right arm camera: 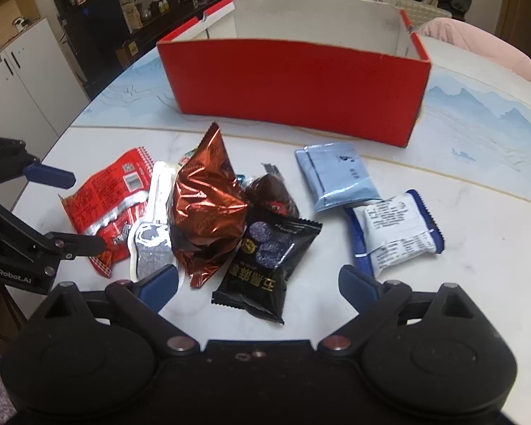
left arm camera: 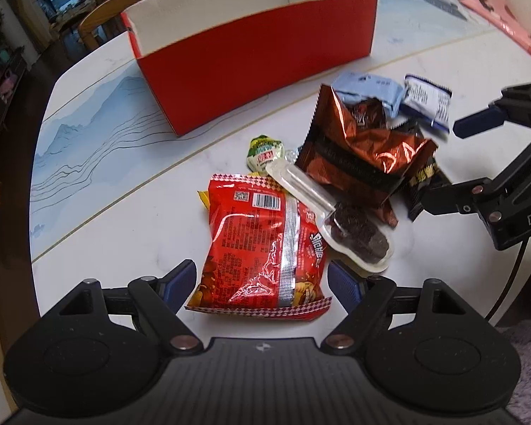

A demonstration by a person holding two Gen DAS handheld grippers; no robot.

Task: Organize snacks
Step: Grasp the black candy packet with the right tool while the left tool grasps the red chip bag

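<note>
Left wrist view: the left tool (left arm camera: 262,281) stands released astride the red snack bag (left arm camera: 265,251), in front of the red box (left arm camera: 255,56); close squarely across the bag's width. The right tool (right arm camera: 258,283), also released, straddles the black packet (right arm camera: 265,276); avoid pinching the copper foil bag (right arm camera: 209,209) beside it.

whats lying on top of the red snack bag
A clear plastic pack holding something dark lies across the red snack bag's upper right corner. A bit of yellow shows from beneath the bag; what it is stays hidden.
</note>
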